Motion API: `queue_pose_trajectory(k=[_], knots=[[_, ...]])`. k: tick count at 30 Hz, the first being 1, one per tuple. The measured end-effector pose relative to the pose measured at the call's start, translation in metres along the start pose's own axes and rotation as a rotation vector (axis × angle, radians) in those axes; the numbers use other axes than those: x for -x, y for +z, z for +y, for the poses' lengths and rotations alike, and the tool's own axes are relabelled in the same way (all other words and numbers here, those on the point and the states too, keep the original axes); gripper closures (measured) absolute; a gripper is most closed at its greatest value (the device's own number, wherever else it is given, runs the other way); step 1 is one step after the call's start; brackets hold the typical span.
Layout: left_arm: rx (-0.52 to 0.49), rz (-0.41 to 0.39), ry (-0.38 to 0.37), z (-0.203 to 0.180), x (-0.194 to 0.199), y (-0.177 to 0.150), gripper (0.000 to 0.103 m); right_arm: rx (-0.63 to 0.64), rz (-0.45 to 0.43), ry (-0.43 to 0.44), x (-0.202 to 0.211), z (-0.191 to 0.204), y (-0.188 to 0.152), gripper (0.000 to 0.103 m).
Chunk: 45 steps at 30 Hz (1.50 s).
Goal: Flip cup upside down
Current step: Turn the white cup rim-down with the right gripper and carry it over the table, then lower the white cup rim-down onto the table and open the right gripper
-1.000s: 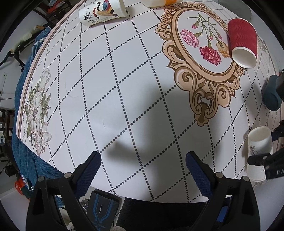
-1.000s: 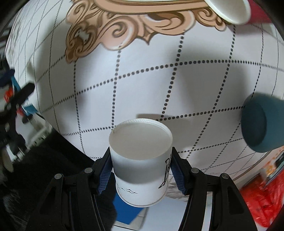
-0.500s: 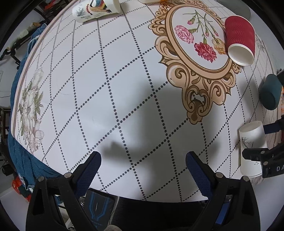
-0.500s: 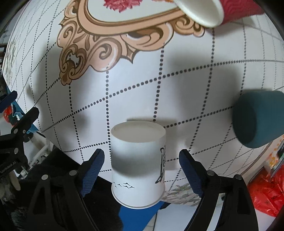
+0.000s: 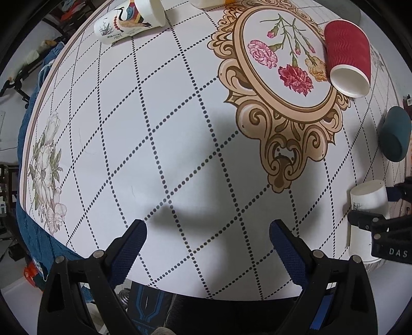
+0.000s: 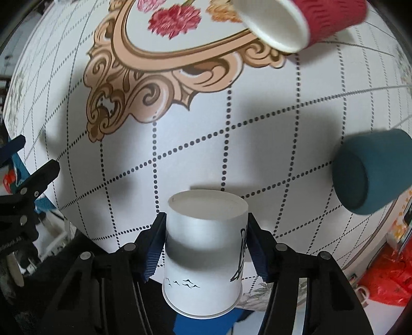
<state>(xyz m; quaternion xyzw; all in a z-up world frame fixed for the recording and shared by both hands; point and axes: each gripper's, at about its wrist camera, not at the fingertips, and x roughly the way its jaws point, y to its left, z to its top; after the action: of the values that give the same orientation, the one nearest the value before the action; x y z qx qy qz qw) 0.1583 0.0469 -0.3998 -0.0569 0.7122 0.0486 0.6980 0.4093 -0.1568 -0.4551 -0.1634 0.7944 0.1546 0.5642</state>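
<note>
A white paper cup (image 6: 203,247) with black ink drawings stands upside down, base up, at the table's near edge. My right gripper (image 6: 206,244) has its blue pads against the cup's two sides. The cup also shows in the left wrist view (image 5: 365,219) at the far right, with the right gripper (image 5: 378,224) around it. My left gripper (image 5: 206,244) is open and empty above the table's near edge, well to the left of the cup.
A red ribbed cup (image 5: 347,67) lies on its side on the flower medallion (image 5: 283,67). A dark teal cup (image 6: 368,172) lies on its side to the right. A bird-print cup (image 5: 128,20) lies at the far left. The round table (image 5: 128,128) has a dotted grid.
The right gripper opened around the cup half a second ago and has closed on its sides again. The left gripper has shifted only slightly.
</note>
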Motion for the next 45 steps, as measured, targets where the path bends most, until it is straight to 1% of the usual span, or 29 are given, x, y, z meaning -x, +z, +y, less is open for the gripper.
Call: queue_pose_trajectory(k=[3, 5, 6, 9, 11, 13, 14, 16, 18, 19, 21, 24, 26, 31, 34, 36, 38, 39, 40, 41, 42, 43, 45], knots=[[0.0, -0.002, 0.003, -0.001, 0.001, 0.004, 0.006, -0.05, -0.069, 0.028, 0.012, -0.014, -0.011, 0.042], [0.0, -0.002, 0.004, -0.001, 0.002, 0.008, 0.006, -0.097, -0.155, 0.05, 0.024, -0.027, -0.017, 0.042], [0.002, -0.002, 0.007, -0.002, 0.002, 0.009, 0.006, -0.119, -0.201, 0.065, 0.031, -0.032, -0.024, 0.042], [0.013, 0.003, 0.009, 0.0, 0.001, 0.013, 0.006, -0.19, -0.344, 0.114, 0.045, -0.047, -0.03, 0.042], [0.023, 0.008, 0.011, 0.001, 0.0, 0.017, 0.006, -0.248, -0.467, 0.135, 0.055, -0.058, -0.035, 0.042], [0.029, 0.013, 0.015, 0.008, -0.001, 0.028, 0.006, -0.282, -0.589, 0.137, 0.063, -0.064, -0.039, 0.042], [0.033, 0.015, 0.016, 0.01, 0.0, 0.03, 0.006, -0.292, -0.633, 0.133, 0.071, -0.058, -0.041, 0.042], [0.034, 0.017, 0.02, 0.009, -0.001, 0.037, 0.006, -0.295, -0.749, 0.117, 0.076, -0.049, -0.047, 0.042], [0.029, 0.016, 0.032, 0.007, -0.001, 0.041, 0.006, -0.289, -0.823, 0.088, 0.079, -0.024, -0.048, 0.042], [0.026, 0.016, 0.036, 0.0, -0.003, 0.041, 0.006, -0.282, -0.85, 0.075, 0.076, -0.015, -0.04, 0.042], [0.02, 0.016, 0.042, -0.002, -0.003, 0.043, 0.006, -0.256, -0.873, 0.035, 0.068, -0.001, -0.034, 0.042], [0.012, 0.016, 0.048, -0.001, -0.002, 0.05, 0.006, -0.215, -0.909, -0.017, 0.064, 0.016, -0.04, 0.042], [0.008, 0.015, 0.05, -0.002, -0.004, 0.047, 0.006, -0.199, -0.912, -0.026, 0.062, 0.017, -0.047, 0.042], [0.001, 0.009, 0.047, -0.006, -0.005, 0.038, 0.006, -0.179, -0.879, -0.026, 0.058, 0.022, -0.052, 0.041], [-0.006, -0.006, 0.041, -0.009, -0.001, 0.035, 0.006, -0.198, -0.827, 0.0, 0.055, 0.021, -0.052, 0.041], [-0.012, -0.016, 0.038, -0.011, 0.004, 0.032, 0.006, -0.209, -0.805, 0.003, 0.054, 0.023, -0.053, 0.041], [-0.023, -0.032, 0.035, -0.01, 0.013, 0.028, 0.006, -0.231, -0.782, 0.006, 0.055, 0.024, -0.056, 0.036], [-0.031, -0.048, 0.033, -0.011, 0.019, 0.026, 0.006, -0.246, -0.775, 0.011, 0.056, 0.024, -0.058, 0.026], [-0.037, -0.059, 0.031, -0.012, 0.023, 0.025, 0.006, -0.268, -0.775, 0.016, 0.059, 0.023, -0.063, 0.018], [-0.044, -0.073, 0.03, -0.013, 0.029, 0.023, 0.006, -0.294, -0.778, 0.017, 0.064, 0.022, -0.07, 0.016], [-0.048, -0.095, 0.032, -0.014, 0.037, 0.02, 0.006, -0.315, -0.776, 0.02, 0.068, 0.022, -0.076, 0.011], [-0.053, -0.114, 0.035, -0.014, 0.044, 0.018, 0.006, -0.34, -0.772, 0.028, 0.073, 0.021, -0.083, 0.009], [-0.069, -0.154, 0.023, -0.015, 0.062, 0.01, 0.006, -0.39, -0.774, 0.02, 0.088, 0.022, -0.104, 0.009]])
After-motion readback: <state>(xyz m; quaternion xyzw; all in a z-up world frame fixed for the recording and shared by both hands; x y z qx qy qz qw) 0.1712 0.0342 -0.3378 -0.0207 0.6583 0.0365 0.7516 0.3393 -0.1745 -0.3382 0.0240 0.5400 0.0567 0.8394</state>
